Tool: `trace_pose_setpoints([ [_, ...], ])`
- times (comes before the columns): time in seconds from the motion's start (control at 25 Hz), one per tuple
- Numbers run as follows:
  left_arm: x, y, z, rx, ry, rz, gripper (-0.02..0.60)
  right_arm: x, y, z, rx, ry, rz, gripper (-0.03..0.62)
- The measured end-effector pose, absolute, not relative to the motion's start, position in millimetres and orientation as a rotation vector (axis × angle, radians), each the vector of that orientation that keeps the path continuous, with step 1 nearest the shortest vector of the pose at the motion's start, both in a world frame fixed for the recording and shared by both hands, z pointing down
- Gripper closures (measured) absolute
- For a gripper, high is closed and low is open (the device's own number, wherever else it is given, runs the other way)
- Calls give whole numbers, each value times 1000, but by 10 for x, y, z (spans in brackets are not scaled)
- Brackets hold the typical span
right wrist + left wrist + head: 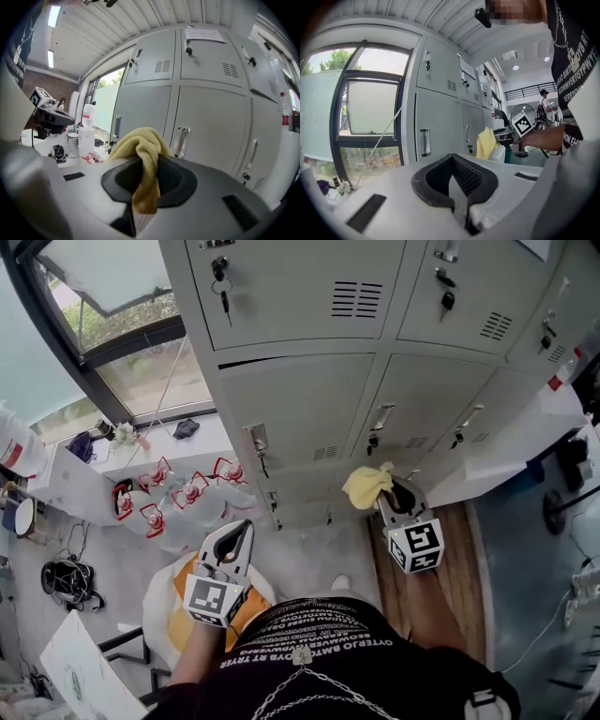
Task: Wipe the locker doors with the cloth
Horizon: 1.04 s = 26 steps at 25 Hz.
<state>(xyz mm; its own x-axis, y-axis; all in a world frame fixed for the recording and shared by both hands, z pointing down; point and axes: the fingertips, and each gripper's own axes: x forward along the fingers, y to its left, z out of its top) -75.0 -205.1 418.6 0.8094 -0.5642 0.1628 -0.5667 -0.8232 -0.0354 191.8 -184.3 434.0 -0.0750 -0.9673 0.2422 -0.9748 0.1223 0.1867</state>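
In the head view the yellow cloth [367,486] bunches at the tip of the right gripper [392,501], held out just before the grey locker doors [309,409]. The left gripper [236,538] hangs lower, well back from them, near red-and-white bags [178,498]. The left gripper view shows its jaws pressed together on nothing. The right gripper view shows jaws clamped on the cloth, a fold draping down, with a door handle [182,140] beyond.

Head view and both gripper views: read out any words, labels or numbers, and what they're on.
Nothing reads clearly enough to quote.
Black shirt: rows of white capitals, upside down, too blurred.
Paper notice on an upper locker door: too small.
Marker cubes: black squares, no words.
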Motion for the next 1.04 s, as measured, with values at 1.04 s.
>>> trace_pose_setpoints([
  [1.04,-62,-1444,4182,3116,-552,205,578,2243,-359,4091,2130,-1840,-5,528],
])
